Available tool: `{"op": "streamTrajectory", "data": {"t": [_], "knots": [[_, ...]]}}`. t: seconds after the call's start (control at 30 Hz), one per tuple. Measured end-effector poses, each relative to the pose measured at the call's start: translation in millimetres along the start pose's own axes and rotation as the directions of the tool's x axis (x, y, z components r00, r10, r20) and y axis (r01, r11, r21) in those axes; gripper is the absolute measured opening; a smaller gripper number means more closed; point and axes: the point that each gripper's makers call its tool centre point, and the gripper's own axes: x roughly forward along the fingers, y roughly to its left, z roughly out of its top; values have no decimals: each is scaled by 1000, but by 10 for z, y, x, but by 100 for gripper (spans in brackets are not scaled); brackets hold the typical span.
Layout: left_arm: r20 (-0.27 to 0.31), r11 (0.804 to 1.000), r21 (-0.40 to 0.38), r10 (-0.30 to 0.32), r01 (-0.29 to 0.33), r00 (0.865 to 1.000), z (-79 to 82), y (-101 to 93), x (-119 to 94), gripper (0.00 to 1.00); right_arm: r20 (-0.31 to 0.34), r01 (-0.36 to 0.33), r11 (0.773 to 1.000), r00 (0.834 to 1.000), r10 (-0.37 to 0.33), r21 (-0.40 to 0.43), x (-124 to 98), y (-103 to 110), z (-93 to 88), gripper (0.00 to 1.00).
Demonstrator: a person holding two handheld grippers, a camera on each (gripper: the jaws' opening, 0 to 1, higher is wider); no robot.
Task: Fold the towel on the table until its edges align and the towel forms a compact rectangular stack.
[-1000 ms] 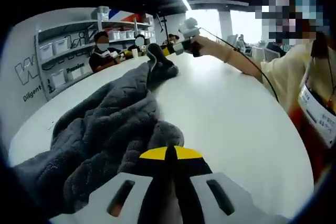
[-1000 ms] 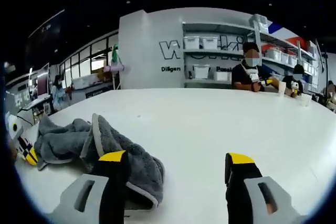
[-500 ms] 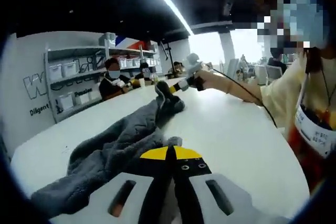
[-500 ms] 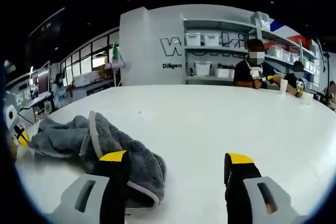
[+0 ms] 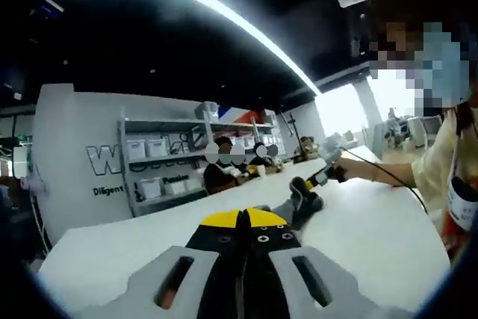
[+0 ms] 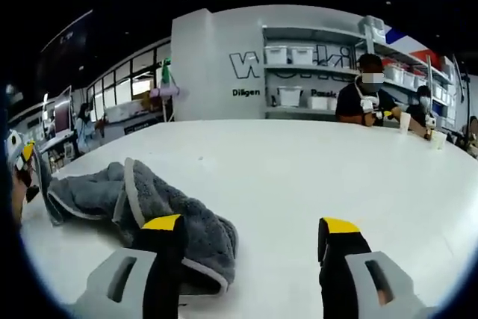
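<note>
A dark grey towel [image 6: 149, 203] lies crumpled on the white table [image 6: 299, 177]. Its far end rises at the left toward my left gripper [image 6: 21, 163], which is raised off the table. In the left gripper view that gripper [image 5: 243, 220] has its yellow-tipped jaws pressed shut, and the towel [image 5: 300, 202] stretches away beyond them. My right gripper [image 6: 250, 228] stands open low over the table, its left jaw against the towel's near end and nothing between the jaws. In the left gripper view, a hand holds the right gripper [image 5: 320, 177] at the towel's far end.
People sit with cups at the table's far side [image 6: 370, 102]. Behind them are shelves of white bins [image 6: 287, 57] and a lettered wall. The person holding the grippers [image 5: 455, 169] stands at the table's edge, with a cable trailing. Bare tabletop [image 5: 373, 240] spreads to the right of the towel.
The left gripper has risen and tilted up, pulling the bunched towel out long and lifting its end off the table. The right gripper has hardly moved and stays open.
</note>
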Motion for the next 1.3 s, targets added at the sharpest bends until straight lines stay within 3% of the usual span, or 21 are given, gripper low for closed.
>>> {"op": "streamTrajectory", "data": {"t": [0.1,0.2,0.3,0.4,0.5,0.53,0.57,0.67,0.77,0.9,1.23,1.3], "knots": [[26,997,-26,68,-67,997,72,197,-95,0,-1,-4,1000,1000,4,0,4,-2,6,73],[13,973,-27,231,-231,973,72,574,-279,0,-4,-6,1000,1000,6,0,0,11,-6,73],[36,933,-50,357,-355,933,108,867,-493,0,-4,-6,1000,1000,6,1,-5,16,-9,73],[76,868,-111,493,-484,867,173,1152,-786,0,-5,-7,1000,1000,7,0,-5,13,-5,73],[95,816,-132,575,-562,813,205,1310,-1001,0,-6,-6,1000,1000,6,2,-2,8,-6,73],[96,810,-131,584,-571,806,204,1336,-1043,0,-6,-6,1000,1000,6,2,0,8,-9,73],[88,817,-128,574,-562,814,191,1349,-1047,0,-8,-6,1000,1000,6,2,3,7,-14,73],[44,816,-120,573,-565,818,64,1365,-1019,0,-9,-6,1000,1000,6,4,5,18,-25,73],[-12,843,-132,525,-521,851,-85,1276,-861,0,-10,-6,1000,1000,6,3,-1,28,-29,73],[-51,860,-125,492,-494,869,-182,1207,-752,0,-5,-7,1000,1000,7,3,-8,23,-7,73],[-109,876,-134,451,-463,886,-328,1164,-661,1,-3,-13,1000,1000,13,-5,-14,29,19,73],[-132,876,-135,448,-464,884,-384,1164,-648,6,0,-13,1000,1000,13,-5,-21,28,29,73]]}}
